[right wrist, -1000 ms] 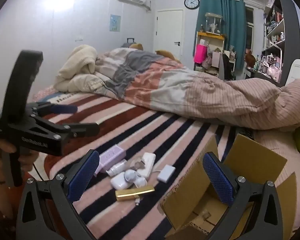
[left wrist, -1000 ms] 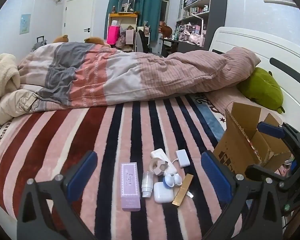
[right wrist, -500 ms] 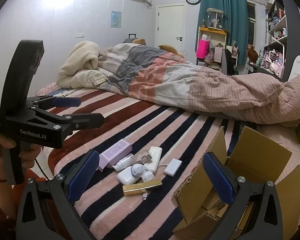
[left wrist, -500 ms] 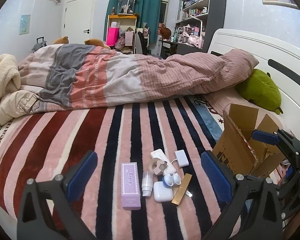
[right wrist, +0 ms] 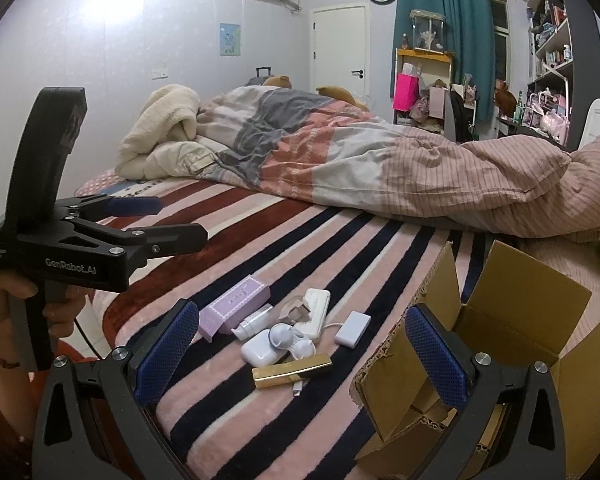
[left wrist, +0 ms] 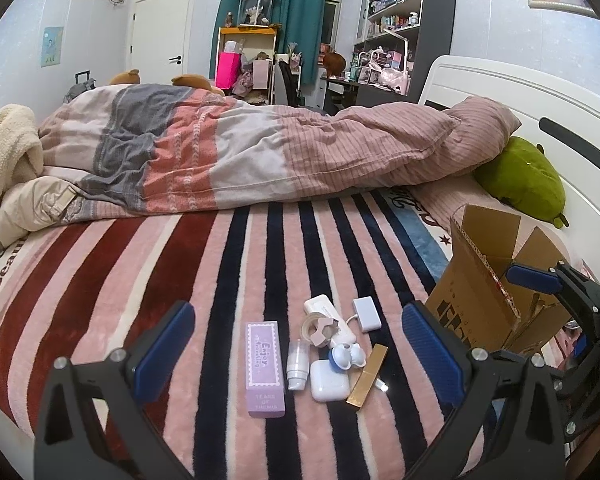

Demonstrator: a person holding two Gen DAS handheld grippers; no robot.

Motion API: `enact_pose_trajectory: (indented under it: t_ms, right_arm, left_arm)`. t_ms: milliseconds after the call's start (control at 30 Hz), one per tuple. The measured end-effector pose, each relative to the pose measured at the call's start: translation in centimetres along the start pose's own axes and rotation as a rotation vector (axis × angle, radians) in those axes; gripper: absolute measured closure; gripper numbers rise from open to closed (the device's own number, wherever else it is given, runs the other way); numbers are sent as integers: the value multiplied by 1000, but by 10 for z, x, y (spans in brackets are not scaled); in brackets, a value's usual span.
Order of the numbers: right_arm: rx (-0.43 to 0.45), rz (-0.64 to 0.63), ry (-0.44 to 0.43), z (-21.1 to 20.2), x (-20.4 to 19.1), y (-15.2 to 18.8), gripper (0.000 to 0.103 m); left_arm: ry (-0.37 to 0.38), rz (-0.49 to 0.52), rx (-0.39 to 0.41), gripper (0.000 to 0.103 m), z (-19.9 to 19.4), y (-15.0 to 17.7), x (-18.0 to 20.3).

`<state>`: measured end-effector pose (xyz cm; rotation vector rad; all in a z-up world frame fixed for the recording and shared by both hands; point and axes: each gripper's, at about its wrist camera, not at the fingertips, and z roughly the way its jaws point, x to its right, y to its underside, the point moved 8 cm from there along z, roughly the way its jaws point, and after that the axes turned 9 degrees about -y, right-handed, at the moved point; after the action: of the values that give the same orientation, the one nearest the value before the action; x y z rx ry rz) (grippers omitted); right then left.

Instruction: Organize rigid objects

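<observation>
A cluster of small items lies on the striped blanket [left wrist: 140, 280]: a lilac carton [left wrist: 264, 364], a small white bottle [left wrist: 298, 364], a white earbud case [left wrist: 329, 380], a gold bar [left wrist: 367, 376], a tape roll [left wrist: 319, 328], a white adapter [left wrist: 366, 314]. My left gripper [left wrist: 298, 354] hovers open above the cluster, nothing between its fingers. An open cardboard box [right wrist: 500, 344] stands to the right. My right gripper [right wrist: 298, 354] is open, over the gold bar [right wrist: 292, 370] and the box's near flap. The left gripper [right wrist: 140, 220] also shows at the left of the right wrist view.
A rumpled duvet [left wrist: 260, 152] and a cream blanket [left wrist: 4, 156] fill the far half of the bed. A green plush [left wrist: 520, 180] lies by the white headboard [left wrist: 500, 88]. A hand [right wrist: 40, 300] holds the left tool's grip near the bed's front edge.
Both cameras have eased back and up slightly; the item cluster sits a little further from the left gripper. The right gripper has swung left, showing more of the box's inside. Neither gripper closed.
</observation>
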<state>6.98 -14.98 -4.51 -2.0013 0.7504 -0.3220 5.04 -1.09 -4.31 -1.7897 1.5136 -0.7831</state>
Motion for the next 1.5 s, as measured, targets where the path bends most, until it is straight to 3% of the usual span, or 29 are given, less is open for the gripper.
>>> enact_pose_trajectory:
  t_ms: [1133,1300,1433,1500]
  right_arm:
    - [29,9,2,-5,1,-1,0]
    - [36,11,43,-4,-7,-9,0]
    - [-36,-15,-34,22,-28,-13,0]
    - [-52,-52,-28,38,-39,-13,0]
  left_arm:
    - [1,-1,-4,1,2,2,1]
    - [-7,-15,14,1,7,7,-18]
    - [-13,-37,24,1,18,13,-45]
    - [-26,-45,18,1,27,19,-62]
